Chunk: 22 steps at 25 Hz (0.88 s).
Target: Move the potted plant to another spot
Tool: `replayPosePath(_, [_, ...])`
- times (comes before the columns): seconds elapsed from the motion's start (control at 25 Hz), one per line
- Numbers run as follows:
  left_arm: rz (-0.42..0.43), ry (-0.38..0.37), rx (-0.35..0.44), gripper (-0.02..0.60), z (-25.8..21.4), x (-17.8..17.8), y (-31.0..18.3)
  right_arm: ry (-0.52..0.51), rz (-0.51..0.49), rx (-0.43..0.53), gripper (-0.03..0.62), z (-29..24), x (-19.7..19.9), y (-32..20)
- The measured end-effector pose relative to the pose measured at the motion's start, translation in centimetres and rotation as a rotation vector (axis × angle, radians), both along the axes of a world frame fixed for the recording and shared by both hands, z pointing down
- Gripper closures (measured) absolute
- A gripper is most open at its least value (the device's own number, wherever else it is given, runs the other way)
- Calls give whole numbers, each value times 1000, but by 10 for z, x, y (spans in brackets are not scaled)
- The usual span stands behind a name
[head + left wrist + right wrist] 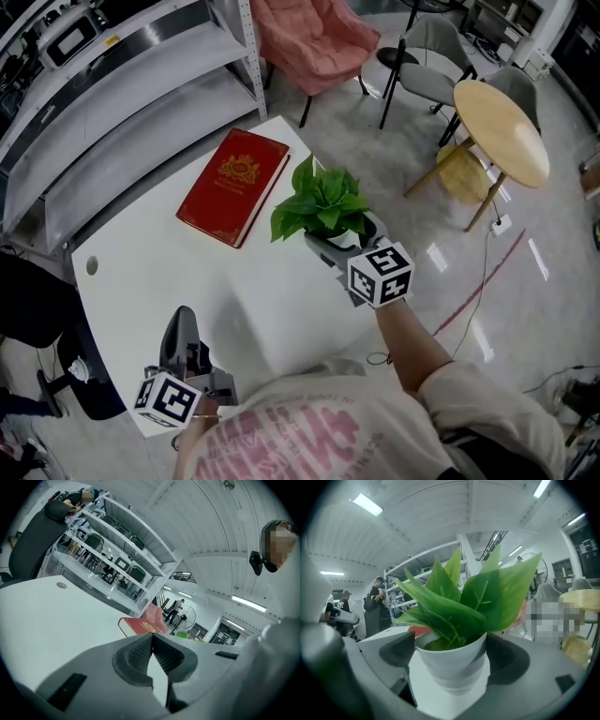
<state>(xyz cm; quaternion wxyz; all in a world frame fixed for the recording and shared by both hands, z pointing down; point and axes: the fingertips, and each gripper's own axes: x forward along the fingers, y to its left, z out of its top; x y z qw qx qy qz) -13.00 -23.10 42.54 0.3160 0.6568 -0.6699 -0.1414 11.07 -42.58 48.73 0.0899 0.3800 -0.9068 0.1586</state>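
Right gripper view: potted plant point(451, 620) tight between right tongs point(452, 656); left tongs point(152, 639) closed, empty.

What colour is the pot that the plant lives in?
Plain white. The pot shows best in the right gripper view, under the green leaves.

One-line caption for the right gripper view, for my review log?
Right gripper closed on both sides of the potted plant, over the white table.

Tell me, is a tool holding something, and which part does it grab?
The right tool holds the potted plant by its white pot, one jaw on each side below the rim. The left tool is shut on nothing.
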Motion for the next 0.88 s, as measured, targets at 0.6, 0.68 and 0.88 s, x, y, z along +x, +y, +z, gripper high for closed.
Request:
replayPosePath(0.6, [6,7,-3,578,1,-2,-3,6,-3,4,108,2,-1,5])
replayPosePath(0.68, [12,6,-6,578,1,-1,-4,10,-4,6,108,2,0,7])
replayPosePath(0.88, [21,-4,-15,578,2,0,-2,22,-3,-1,108,9,2,10])
